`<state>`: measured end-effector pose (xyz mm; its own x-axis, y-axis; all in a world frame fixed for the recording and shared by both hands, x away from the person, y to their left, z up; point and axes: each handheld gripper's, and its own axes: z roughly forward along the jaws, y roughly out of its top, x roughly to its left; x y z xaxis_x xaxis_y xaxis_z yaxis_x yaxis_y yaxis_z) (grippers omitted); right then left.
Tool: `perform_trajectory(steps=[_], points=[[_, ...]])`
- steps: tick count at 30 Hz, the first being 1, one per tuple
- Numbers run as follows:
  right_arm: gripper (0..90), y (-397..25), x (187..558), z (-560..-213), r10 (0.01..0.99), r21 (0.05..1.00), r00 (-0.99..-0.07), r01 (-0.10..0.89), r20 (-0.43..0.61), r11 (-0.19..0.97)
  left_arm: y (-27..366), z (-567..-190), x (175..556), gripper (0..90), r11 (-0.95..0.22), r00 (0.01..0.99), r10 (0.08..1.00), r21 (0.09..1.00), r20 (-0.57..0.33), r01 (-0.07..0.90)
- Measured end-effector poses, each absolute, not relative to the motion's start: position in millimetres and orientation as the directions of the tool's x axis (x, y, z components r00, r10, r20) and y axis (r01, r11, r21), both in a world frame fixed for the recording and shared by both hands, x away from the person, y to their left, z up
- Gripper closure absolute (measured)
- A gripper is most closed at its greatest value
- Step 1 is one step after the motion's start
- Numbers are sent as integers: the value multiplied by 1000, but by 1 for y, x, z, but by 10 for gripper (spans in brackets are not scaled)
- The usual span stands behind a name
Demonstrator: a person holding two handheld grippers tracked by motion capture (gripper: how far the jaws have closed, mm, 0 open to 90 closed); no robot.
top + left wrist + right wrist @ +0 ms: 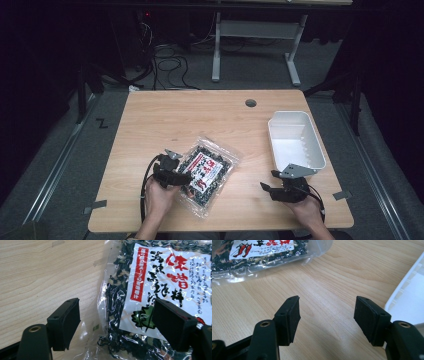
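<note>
A clear plastic bag of dark dried seaweed (209, 170) with a white and red printed label lies flat near the table's front middle. My left gripper (186, 178) hovers at the bag's left edge, open, with the bag's edge (117, 315) between its jaws, not clamped. My right gripper (266, 187) is held near the front right of the table, open over bare wood (327, 315) with nothing between its jaws. The bag (262, 255) lies farther off at the top left of the right gripper view.
A white plastic bin (296, 140) stands empty at the table's right side, just beyond my right gripper; its rim (409, 287) is at the right of the right gripper view. A round cable hole (250, 103) is near the far edge. Tape strips mark both front corners.
</note>
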<state>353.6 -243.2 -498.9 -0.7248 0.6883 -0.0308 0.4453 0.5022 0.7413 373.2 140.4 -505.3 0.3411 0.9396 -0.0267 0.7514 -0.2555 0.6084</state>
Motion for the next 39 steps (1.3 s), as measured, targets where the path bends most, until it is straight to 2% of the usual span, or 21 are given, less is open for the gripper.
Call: perform_trajectory(steps=[7,10,17,19,31,39], points=[[394,-242,353,-497,685,731,-727,450,-34,513,139,-511,378,237,-287,360,933,588,-9,756],[370,-242,353,-496,675,737,-737,438,-34,515,137,-513,379,231,-304,374,927,583,0,753],[336,-238,351,-496,656,745,-755,425,-22,514,137,-516,379,245,-310,396,918,580,-25,754],[333,-239,352,-494,659,753,-752,438,7,491,138,-517,379,249,-306,402,915,579,-41,756],[291,-239,354,-493,677,740,-735,474,33,478,132,-518,377,282,-339,460,886,588,-64,735],[276,-238,352,-489,643,732,-764,467,50,497,126,-518,374,282,-366,494,867,591,-63,719]])
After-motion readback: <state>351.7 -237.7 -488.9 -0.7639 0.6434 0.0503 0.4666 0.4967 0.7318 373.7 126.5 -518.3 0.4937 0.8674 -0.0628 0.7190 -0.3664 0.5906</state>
